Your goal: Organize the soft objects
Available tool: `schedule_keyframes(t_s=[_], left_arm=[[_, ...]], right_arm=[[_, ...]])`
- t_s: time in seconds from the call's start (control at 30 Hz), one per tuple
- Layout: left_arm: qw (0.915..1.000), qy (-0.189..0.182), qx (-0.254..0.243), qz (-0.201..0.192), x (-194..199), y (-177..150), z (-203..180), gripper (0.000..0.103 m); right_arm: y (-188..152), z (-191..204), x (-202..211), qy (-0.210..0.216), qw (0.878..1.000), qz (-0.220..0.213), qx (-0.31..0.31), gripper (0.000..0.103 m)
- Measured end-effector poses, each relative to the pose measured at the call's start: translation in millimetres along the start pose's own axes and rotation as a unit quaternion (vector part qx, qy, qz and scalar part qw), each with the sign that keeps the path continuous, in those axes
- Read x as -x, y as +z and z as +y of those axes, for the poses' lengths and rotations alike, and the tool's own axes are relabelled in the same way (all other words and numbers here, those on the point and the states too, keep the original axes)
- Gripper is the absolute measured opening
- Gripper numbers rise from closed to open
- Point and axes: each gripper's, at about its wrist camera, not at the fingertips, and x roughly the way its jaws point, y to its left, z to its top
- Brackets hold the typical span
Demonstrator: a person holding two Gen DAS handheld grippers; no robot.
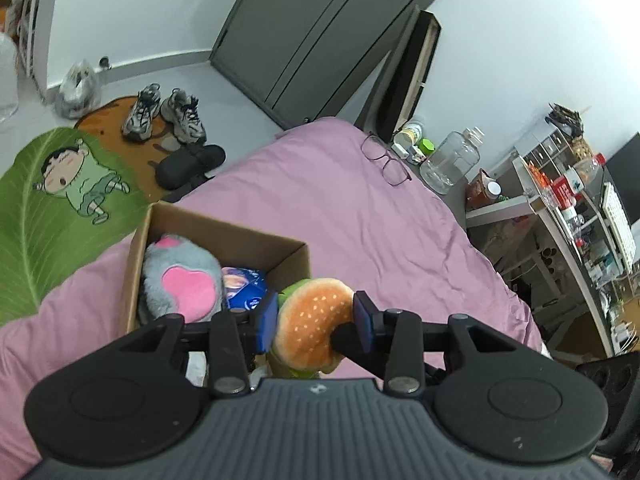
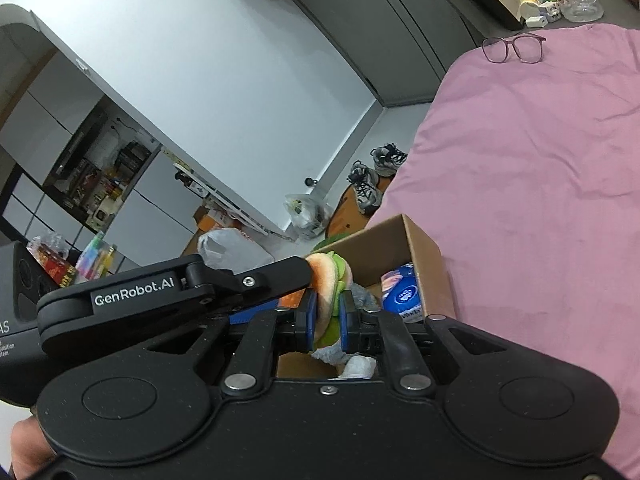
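Observation:
A plush hamburger (image 1: 310, 324) with an orange bun and green lettuce is held between the blue pads of my left gripper (image 1: 316, 322), beside the right wall of a cardboard box (image 1: 224, 226) on the pink bed. My right gripper (image 2: 328, 322) is also shut on the same hamburger (image 2: 331, 280), squeezing its edge, with the left gripper's black finger (image 2: 276, 280) reaching in from the left. The box (image 2: 424, 248) holds a grey and pink plush paw (image 1: 182, 284) and a blue packet (image 1: 244, 288).
The pink bedsheet (image 1: 360, 216) spreads right of the box, with glasses (image 1: 386, 160) at its far edge. A green leaf-shaped rug (image 1: 44, 208), sneakers (image 1: 164, 114) and a black case lie on the floor. A cluttered desk and shelves (image 1: 568, 208) stand at the right.

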Motion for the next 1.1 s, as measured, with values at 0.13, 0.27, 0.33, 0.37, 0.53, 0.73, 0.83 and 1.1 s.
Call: schedule_keyframes(t_s=[0.13, 0.27, 0.33, 0.37, 0.53, 0.73, 0.83, 1.1], left_arm=[[0.9997, 0.020, 0.012, 0.001, -4, 1, 10, 0.044], [0.9986, 0.043, 0.028, 0.010, -5, 4, 20, 0.048], [0.9985, 0.043, 0.033, 0.007, -3, 5, 24, 0.052], [0.9985, 0.045, 0.031, 0.007, -1, 5, 24, 0.057], [0.9983, 0.058, -0.009, 0.006, 5, 1, 12, 0.072], [0.9967, 0.067, -0.044, 0.014, 19, -4, -3, 0.076], [0.9952, 0.084, -0.049, 0.016, 31, -8, -6, 0.076], [0.9918, 0.102, -0.077, 0.009, 77, -25, -25, 0.092]], right_arm=[[-1, -6, -4, -0.012, 1.000, 0.008, -0.007, 0.050], [-1, -10, 0, -0.023, 1.000, 0.006, -0.004, 0.052], [-1, -11, 4, -0.026, 1.000, 0.004, -0.005, 0.055], [-1, -11, 7, -0.028, 1.000, 0.004, -0.004, 0.055], [1, -10, 25, -0.047, 0.999, 0.002, 0.015, 0.067], [4, 2, 51, -0.066, 0.996, 0.005, 0.052, 0.075], [8, 8, 67, -0.067, 0.996, 0.002, 0.065, 0.093], [24, 13, 118, -0.076, 0.992, -0.021, 0.101, 0.103]])
